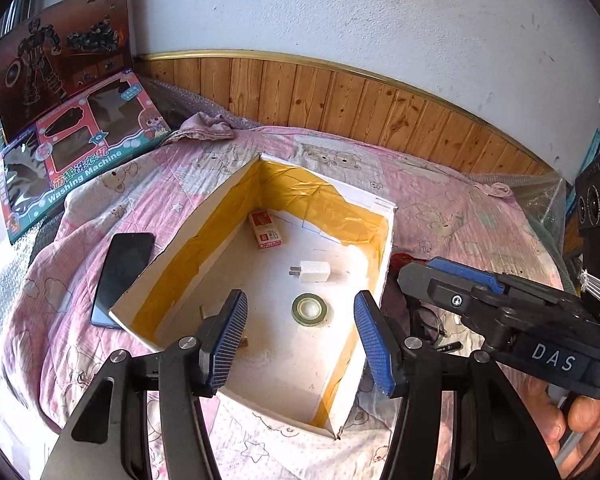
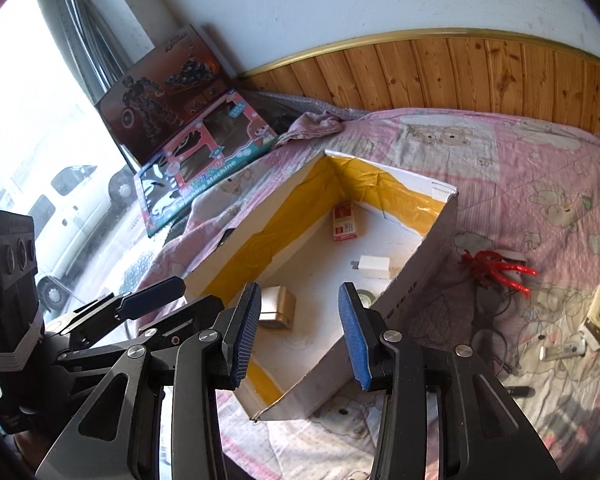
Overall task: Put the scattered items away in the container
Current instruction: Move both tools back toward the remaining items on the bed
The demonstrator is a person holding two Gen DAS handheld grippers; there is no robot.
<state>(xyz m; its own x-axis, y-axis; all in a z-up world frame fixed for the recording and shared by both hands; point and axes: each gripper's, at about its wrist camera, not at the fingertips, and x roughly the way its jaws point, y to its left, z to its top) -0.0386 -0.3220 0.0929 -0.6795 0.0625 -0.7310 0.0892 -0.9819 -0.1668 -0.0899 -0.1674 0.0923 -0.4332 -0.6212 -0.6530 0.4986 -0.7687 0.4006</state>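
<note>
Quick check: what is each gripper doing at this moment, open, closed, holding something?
Left gripper: open, holding nothing, over the box.
Right gripper: open, holding nothing.

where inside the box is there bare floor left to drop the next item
Free: the near white floor of the yellow-lined cardboard box, below the green tape roll. Some room also lies between the red-and-white small carton and the white plug adapter. The brass-coloured metal block crowds the left wall.

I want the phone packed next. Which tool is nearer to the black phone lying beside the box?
Left. The left tool hovers open above the box, whose left wall the phone lies against. The right tool is open above the box's right side, further away.
</note>
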